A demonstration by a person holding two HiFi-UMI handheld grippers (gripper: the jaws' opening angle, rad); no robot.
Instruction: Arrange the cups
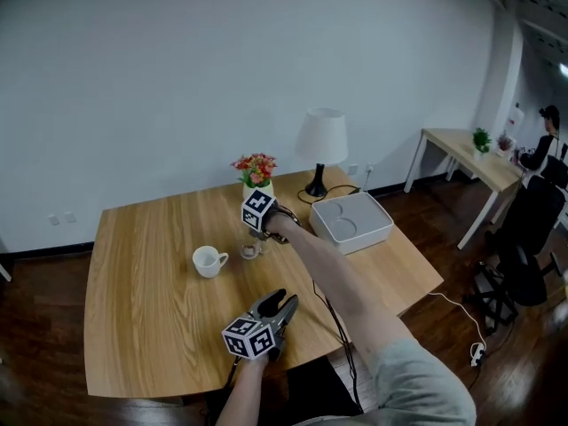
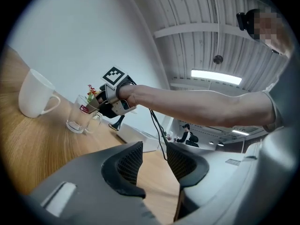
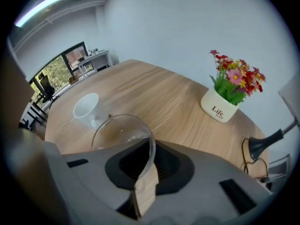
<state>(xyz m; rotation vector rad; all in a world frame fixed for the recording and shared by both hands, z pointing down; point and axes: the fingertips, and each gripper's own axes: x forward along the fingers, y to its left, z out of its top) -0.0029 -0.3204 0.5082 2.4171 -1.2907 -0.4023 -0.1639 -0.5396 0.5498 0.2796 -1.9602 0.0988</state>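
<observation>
Head view: soft, even, slightly dim light. Shadows faint and diffuse, e.g. beside the white cup (image 1: 209, 260) on the surface (image 1: 133, 291). Sharp overall; barrel distortion bowing the surface edges and the wall (image 1: 177, 78) baseline.

Left gripper view: heavy fisheye, black circular vignette. Ceiling light strip (image 2: 219, 77) blown out to pure white. Left tongs (image 2: 153, 159) close to the lens, dark and soft, with little surface detail.

Right gripper view: same fisheye and vignette. Light strip (image 3: 44, 3) clipped at top left, daylight through the window (image 3: 70, 62). Thin specular highlights on the glass cup (image 3: 123, 131) rim. Right tongs (image 3: 146, 170) near-field, slightly out of focus.
</observation>
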